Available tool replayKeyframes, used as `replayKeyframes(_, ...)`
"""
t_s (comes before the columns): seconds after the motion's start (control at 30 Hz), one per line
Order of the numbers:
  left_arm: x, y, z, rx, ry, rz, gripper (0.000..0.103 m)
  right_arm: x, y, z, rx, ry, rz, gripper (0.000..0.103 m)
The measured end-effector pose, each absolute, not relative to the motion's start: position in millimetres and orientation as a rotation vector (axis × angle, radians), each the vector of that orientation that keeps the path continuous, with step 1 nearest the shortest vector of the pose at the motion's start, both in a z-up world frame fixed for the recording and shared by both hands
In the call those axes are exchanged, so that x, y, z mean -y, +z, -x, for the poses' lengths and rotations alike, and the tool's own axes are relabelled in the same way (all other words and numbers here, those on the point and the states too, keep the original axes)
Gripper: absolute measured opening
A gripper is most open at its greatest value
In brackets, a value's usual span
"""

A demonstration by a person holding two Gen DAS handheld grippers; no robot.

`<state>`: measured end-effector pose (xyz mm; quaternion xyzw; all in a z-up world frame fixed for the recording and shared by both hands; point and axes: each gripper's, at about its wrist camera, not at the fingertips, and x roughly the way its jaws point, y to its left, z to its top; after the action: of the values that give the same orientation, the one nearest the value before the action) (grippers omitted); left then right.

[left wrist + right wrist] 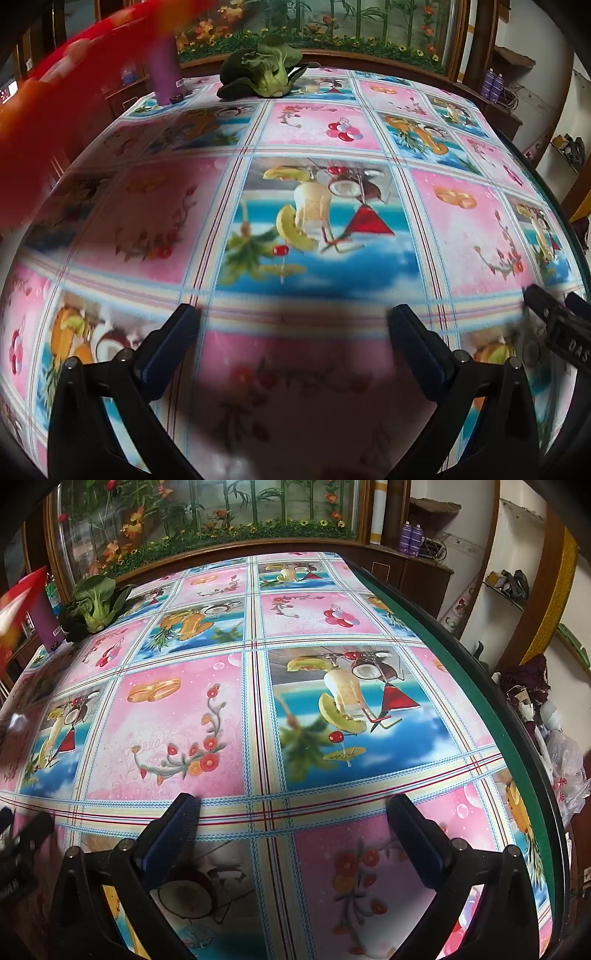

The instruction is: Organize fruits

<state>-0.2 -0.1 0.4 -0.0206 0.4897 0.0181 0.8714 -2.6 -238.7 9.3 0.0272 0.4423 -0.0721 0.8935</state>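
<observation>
Far ahead of both spread, empty grippers, left gripper (291, 325) and right gripper (291, 812), a leafy green (264, 72) waits on the tablecloth (461, 229), no fruit visible, apparently before any sorting.

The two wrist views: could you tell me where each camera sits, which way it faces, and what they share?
Left wrist: rides the left gripper, low over the tablecloth, facing the far edge; its own open fingers show, and the right gripper enters at the right edge.
Right wrist: rides the right gripper, facing the same way, nearer the table's green edge; its own open fingers show.
Shared: the bok choy, the purple cylinder, a blurred red object, and the flower display behind.
</observation>
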Motion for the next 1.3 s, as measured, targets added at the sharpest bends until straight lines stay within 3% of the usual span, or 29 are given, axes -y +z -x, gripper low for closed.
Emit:
replayKeyframes(0.17, -6.7, -0.2, -16.4, -1.023, 0.039, 0.047, 0.103, 238.8, 9.3, 2.6, -0.92, -0.149, -0.057, 0.103)
replayKeyframes(0.33, 6.9, -1.0, 19.5, -0.933, 0.055, 0.038, 0.103, 238.8, 9.5, 2.7, -0.919, -0.149, -0.057, 0.103)
replayKeyframes(1.3, 4.0, -3.3, 24.5, -0.945, 0.051, 0.043, 0.103, 238.4, 8.9, 2.3, -0.919, -0.15, -0.056, 0.103)
